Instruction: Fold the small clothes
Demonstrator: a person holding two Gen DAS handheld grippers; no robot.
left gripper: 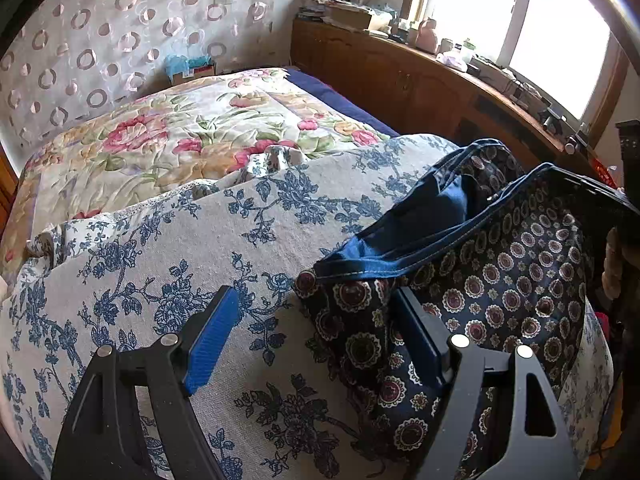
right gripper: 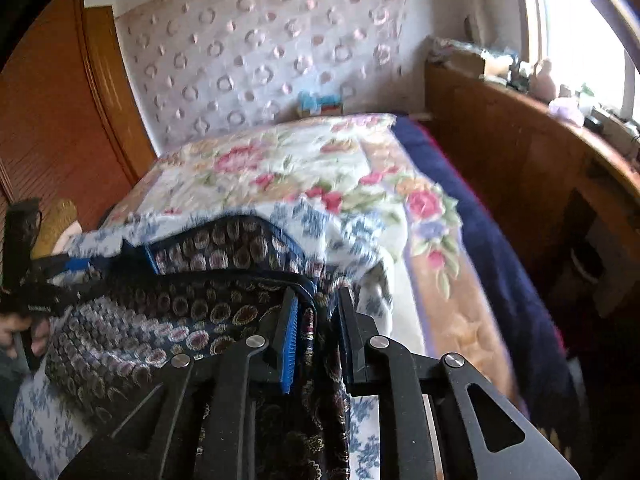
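R gripper [right gripper: 314, 332] pinching patterned shorts [right gripper: 168, 320] – L gripper [left gripper: 316, 332] agape

The patterned shorts [left gripper: 500, 280] are thin matt woven cloth with a stitched blue hem. The tongs [left gripper: 316, 340] are matt black plastic with ribbed blue pads [left gripper: 212, 340] and shiny metal pins. The far headboard [left gripper: 400, 76] is glossy wood.

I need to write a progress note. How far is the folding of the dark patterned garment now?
Done: the patterned garment is on the blue-flowered cloth on the bed, but it is still bunched, with no neat fold visible. In hand: the right gripper has the garment's edge between its narrow jaws. The left gripper is open beside the garment, holding nothing. Left: folding and flattening it.
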